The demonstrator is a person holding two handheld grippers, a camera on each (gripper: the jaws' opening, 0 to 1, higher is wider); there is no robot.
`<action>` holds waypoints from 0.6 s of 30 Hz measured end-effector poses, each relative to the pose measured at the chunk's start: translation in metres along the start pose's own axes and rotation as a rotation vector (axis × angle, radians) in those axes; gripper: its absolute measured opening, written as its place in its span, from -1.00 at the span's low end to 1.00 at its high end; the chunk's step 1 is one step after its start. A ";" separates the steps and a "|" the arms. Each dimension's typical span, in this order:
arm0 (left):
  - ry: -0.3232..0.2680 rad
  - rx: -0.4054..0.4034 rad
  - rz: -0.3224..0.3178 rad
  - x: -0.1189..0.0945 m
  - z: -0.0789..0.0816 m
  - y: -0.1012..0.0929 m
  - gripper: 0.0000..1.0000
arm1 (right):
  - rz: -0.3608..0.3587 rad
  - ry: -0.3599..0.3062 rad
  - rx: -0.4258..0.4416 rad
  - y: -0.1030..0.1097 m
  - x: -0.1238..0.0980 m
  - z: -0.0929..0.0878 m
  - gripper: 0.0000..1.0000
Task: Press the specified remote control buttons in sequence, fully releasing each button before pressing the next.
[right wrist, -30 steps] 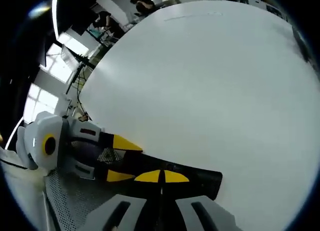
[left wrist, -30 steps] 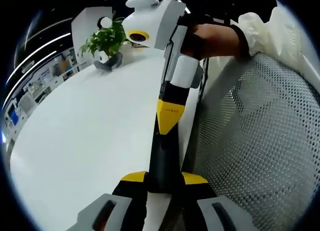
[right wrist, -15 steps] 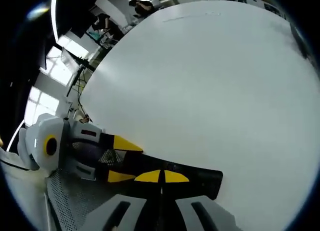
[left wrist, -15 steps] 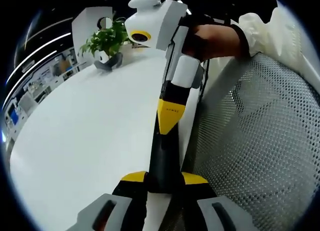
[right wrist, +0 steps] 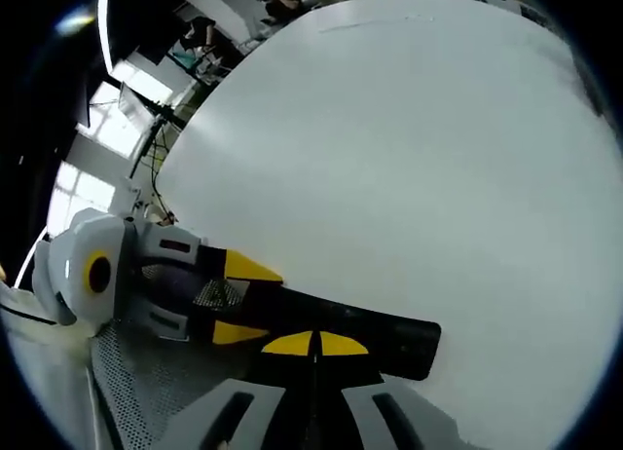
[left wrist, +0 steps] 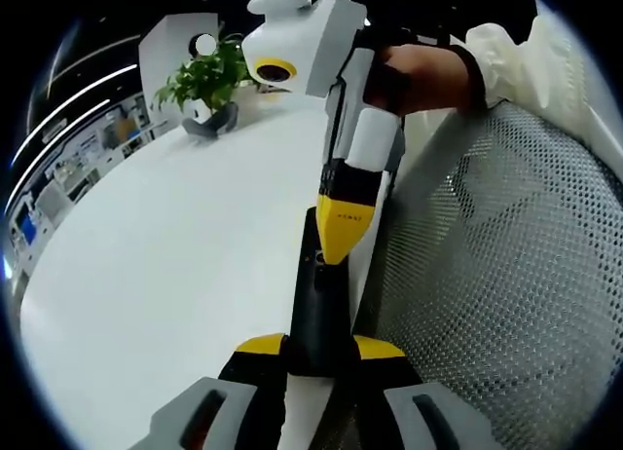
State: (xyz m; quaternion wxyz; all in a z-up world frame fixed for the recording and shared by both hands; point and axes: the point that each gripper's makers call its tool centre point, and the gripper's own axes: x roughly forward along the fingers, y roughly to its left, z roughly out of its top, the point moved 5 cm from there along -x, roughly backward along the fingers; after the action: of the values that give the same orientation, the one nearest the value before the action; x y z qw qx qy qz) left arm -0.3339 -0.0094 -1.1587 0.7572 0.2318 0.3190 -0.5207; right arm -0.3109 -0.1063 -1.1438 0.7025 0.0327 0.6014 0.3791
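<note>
The left claw [left wrist: 319,347] has its two yellow-tipped jaws clamped on the near end of a black remote [left wrist: 321,304], which sticks out over the edge of the white desk [left wrist: 175,275]. The right claw [left wrist: 343,238] comes down from above, held in a person's hand [left wrist: 419,75]. Its jaws are pressed together into one yellow point, with nothing between them, and that point sits on the remote's top face near its far end.

In the right gripper view the right claw [right wrist: 313,344] rests on the remote [right wrist: 370,331], and the left claw [right wrist: 237,299] grips the remote from the left. A grey mesh chair [left wrist: 496,275] stands just beside the desk. A potted plant [left wrist: 206,80] sits at the desk's far side.
</note>
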 end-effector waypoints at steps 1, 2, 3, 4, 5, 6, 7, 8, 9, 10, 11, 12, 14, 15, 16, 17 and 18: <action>0.001 0.001 0.000 0.000 0.000 0.000 -0.51 | 0.001 0.005 0.001 0.000 0.000 -0.001 -1.00; 0.001 0.001 0.000 0.000 0.000 0.000 -0.51 | 0.001 0.007 0.002 0.000 0.000 -0.001 -1.00; 0.001 0.001 0.000 0.000 0.000 0.000 -0.51 | 0.000 0.009 0.000 0.000 0.000 -0.001 -1.00; 0.001 0.001 0.000 0.000 0.000 0.000 -0.51 | -0.002 0.010 -0.003 0.000 0.000 -0.001 -1.00; 0.001 0.004 0.000 0.000 0.000 0.000 -0.51 | -0.006 0.012 -0.009 0.001 0.001 -0.002 -1.00; 0.002 0.007 0.001 0.000 0.000 0.000 -0.51 | -0.010 0.013 -0.017 0.002 0.001 -0.002 -1.00; 0.002 0.011 0.002 0.000 0.000 0.000 -0.50 | -0.014 0.015 -0.025 0.002 0.001 -0.003 -1.00; 0.002 0.012 0.002 0.000 0.000 0.000 -0.50 | -0.016 0.018 -0.028 0.002 0.001 -0.003 -1.00; 0.002 0.013 0.002 0.000 0.000 0.000 -0.50 | -0.016 0.024 -0.029 0.002 0.002 -0.003 -1.00; 0.002 0.013 0.003 0.000 0.000 0.000 -0.50 | -0.009 0.059 -0.026 0.003 0.002 -0.007 -1.00; 0.002 0.012 0.002 0.000 0.000 0.000 -0.50 | 0.002 0.084 -0.023 0.004 0.004 -0.010 -1.00; 0.001 0.013 0.002 0.000 0.000 0.000 -0.50 | -0.004 0.091 -0.026 0.004 0.006 -0.010 -1.00; 0.000 0.015 0.003 0.000 0.000 0.000 -0.50 | -0.027 0.084 -0.067 0.005 0.005 -0.008 -1.00; 0.000 0.014 0.004 0.000 0.000 0.000 -0.50 | -0.026 0.084 -0.067 0.005 0.005 -0.008 -1.00; 0.000 0.014 0.003 0.000 0.000 0.000 -0.50 | -0.022 0.086 -0.062 0.005 0.005 -0.009 -1.00; 0.000 0.014 0.003 0.000 0.000 0.000 -0.50 | -0.012 0.090 -0.048 0.005 0.005 -0.009 -1.00; 0.000 0.017 0.003 0.000 0.000 0.000 -0.50 | -0.011 0.090 -0.043 0.004 0.005 -0.009 -1.00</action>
State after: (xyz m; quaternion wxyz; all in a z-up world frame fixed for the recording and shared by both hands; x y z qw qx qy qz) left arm -0.3336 -0.0097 -1.1588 0.7559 0.2389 0.3143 -0.5222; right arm -0.3208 -0.1048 -1.1482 0.6773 -0.0030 0.6243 0.3892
